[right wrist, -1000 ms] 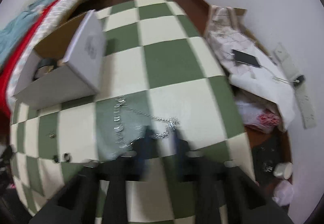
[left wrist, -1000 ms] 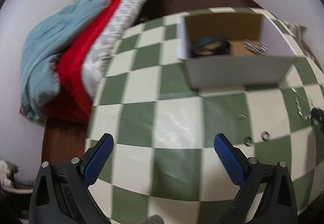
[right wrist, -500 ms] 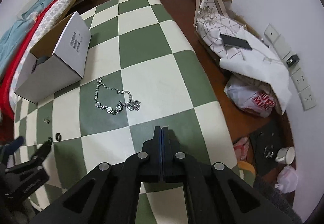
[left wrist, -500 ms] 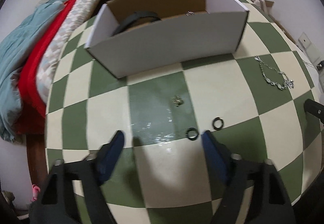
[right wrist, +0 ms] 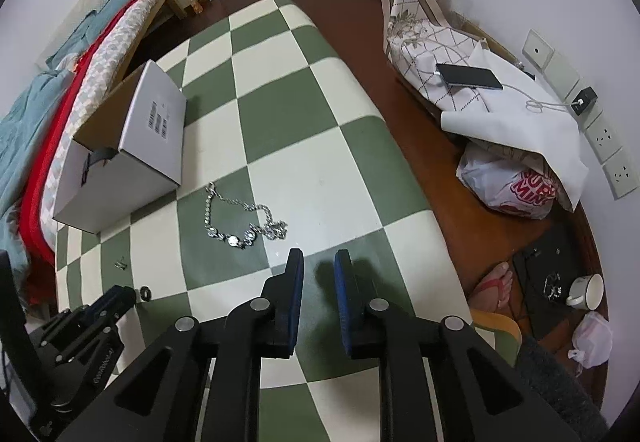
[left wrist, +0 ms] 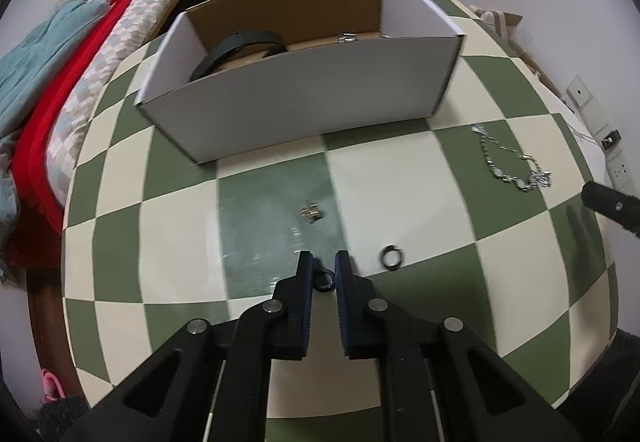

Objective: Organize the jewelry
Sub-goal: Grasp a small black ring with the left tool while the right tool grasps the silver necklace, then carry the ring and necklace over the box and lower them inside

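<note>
My left gripper (left wrist: 323,262) is closed around a small black ring (left wrist: 323,279) lying on the green-and-cream checked table (left wrist: 400,178). A second black ring (left wrist: 391,256) lies just to its right, and a small silver earring (left wrist: 311,213) lies ahead. A white cardboard box (left wrist: 304,110) stands beyond, holding a black band (left wrist: 236,50) and silver pieces. A silver necklace (right wrist: 240,222) lies ahead-left of my right gripper (right wrist: 319,260), which is slightly open and empty above the table.
A bed with red and teal bedding (left wrist: 60,54) runs along the table's left side. To the right, the floor holds bags (right wrist: 512,190), a phone (right wrist: 468,76) on cloth, a cup (right wrist: 586,290) and a person's foot (right wrist: 494,284). The table edge (right wrist: 420,178) is near my right gripper.
My left gripper moved in over the nearer black ring and closed around it. My right gripper went from fully shut to slightly open and shifted closer to the necklace.
</note>
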`<state>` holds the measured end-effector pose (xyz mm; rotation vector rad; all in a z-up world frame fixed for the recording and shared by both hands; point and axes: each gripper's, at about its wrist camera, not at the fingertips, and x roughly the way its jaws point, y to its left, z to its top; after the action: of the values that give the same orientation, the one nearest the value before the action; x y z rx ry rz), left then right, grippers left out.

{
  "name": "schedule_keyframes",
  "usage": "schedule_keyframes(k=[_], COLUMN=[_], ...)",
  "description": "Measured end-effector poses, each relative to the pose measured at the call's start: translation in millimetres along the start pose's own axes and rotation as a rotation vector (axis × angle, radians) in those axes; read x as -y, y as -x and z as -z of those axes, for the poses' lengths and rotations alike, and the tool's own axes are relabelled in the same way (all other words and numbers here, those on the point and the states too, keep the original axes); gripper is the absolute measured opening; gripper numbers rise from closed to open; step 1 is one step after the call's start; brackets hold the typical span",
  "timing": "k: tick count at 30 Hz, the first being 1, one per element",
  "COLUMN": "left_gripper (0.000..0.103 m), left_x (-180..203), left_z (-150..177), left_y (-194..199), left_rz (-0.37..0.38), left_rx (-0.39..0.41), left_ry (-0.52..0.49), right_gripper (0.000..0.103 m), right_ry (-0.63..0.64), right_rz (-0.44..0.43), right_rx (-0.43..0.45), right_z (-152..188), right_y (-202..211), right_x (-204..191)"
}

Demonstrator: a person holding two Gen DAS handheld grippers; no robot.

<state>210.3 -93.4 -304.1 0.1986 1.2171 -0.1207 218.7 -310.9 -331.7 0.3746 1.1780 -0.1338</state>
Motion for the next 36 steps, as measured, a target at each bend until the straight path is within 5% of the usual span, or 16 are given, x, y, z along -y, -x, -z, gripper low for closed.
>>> schedule_keyframes(k=[5,9,13,14,16,17,28,36], left_gripper=[0.008,0.008,0.008,0.008,0.008,0.008,0.008,0.008], left_x=[-30.9,-54.3,-69.0,-71.6,-76.2,-78.2,-78.3,-75.9], left_z=[2.1,8.1,12.3,13.5,14.8,15.2,0.5,-18.6], left_y=[1.8,-0.1,-2.8,-2.8,-1.7,-1.2,53.0,107.2], left_rz=[-0.044,-0.081,-0.095,-0.096,-0.096,-0.096,-0.044,-0.036], left_rx=[-0.001,-0.008,-0.019,-0.019,-0.020,-0.020,0.076,0.194], left_ry=[0.062,0.096,0.125,0.129,0.137,0.141,0.159,0.162], right_gripper=[0.061,0.061,0.062,0.060,0.039,0.008,0.005,0.005], right_ry=[0.030,0.155,0.245,0.279,0.310,0.318,0.174,0.200], right_rz=[-0.092,-0.079,0.055,0.058,0.109,0.109,-0.017,-0.037], right_rx=[0.018,0.027,-0.011,0.030,0.054,0.070,0.138,0.175], right_z=[-4.7,-4.8,-1.1,1.1,5.1,5.4,3.7,6.3], right_y=[2.7,-7.8,-38.4,-36.5,-35.7,-32.4,32.0,79.2], right_x=[-11.8,-43.7,-66.9,-73.6,-82.4,-84.7,-58.9,-73.9])
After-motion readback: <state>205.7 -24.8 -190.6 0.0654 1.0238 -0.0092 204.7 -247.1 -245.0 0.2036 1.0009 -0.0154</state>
